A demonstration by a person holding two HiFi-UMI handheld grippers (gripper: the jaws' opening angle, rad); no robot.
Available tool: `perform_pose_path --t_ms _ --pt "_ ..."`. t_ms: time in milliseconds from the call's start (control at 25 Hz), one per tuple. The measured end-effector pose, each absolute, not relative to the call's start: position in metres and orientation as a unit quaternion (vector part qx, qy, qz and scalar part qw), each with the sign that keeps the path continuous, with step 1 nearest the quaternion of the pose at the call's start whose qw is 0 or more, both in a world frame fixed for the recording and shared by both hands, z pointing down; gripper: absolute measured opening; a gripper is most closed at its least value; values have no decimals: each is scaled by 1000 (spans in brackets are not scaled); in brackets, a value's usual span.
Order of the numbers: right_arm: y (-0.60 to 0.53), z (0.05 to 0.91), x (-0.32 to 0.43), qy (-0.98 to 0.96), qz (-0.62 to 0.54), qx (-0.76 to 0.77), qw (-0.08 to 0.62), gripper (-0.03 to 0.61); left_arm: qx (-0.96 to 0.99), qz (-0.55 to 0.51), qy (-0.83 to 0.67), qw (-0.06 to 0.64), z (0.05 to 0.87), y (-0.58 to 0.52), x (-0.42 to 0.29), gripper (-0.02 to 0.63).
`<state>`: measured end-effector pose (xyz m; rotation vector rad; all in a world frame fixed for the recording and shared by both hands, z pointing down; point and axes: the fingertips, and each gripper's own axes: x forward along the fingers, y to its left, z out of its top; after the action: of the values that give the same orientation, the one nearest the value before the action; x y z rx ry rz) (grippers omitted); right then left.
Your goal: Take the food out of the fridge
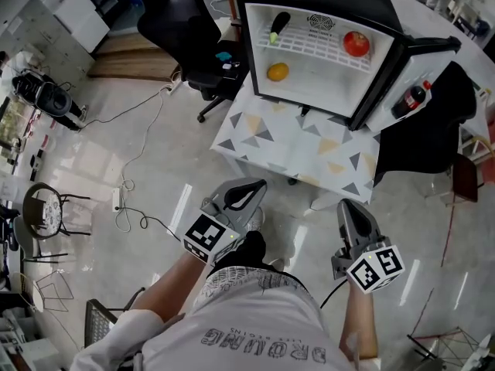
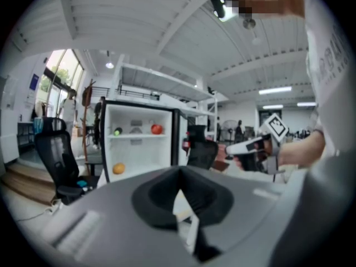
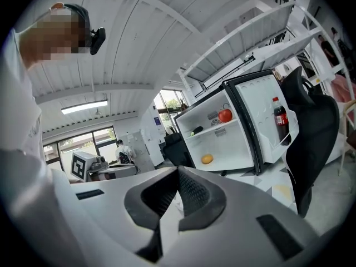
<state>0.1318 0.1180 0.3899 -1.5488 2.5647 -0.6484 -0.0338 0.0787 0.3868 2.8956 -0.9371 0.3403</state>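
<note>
A small fridge (image 1: 321, 49) stands open on a low table. On its wire shelf lie a dark vegetable with a green end (image 1: 278, 26) and a red tomato (image 1: 356, 43). Below the shelf sits an orange (image 1: 278, 72). A cola bottle (image 1: 410, 99) stands in the door. My left gripper (image 1: 246, 194) and right gripper (image 1: 349, 211) are held side by side well short of the table, pointing at the fridge. Both are shut and hold nothing. The left gripper view shows the tomato (image 2: 157, 129) and orange (image 2: 118, 168) far off; the right gripper view shows the tomato (image 3: 225, 115) and orange (image 3: 207, 159).
The table (image 1: 294, 141) has a cloth with a triangle pattern. A black office chair (image 1: 182, 22) stands left of the fridge, and a dark-draped chair (image 1: 433, 130) stands behind the open door. Cables (image 1: 131, 207) trail over the shiny floor at the left.
</note>
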Motion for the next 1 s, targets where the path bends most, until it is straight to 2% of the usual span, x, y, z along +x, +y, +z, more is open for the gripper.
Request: perform_pose_path --t_ms 1000 --pt "-33 396 94 814 -236 -530 26 -12 958 124 -252 61 402 -79 -51 8"
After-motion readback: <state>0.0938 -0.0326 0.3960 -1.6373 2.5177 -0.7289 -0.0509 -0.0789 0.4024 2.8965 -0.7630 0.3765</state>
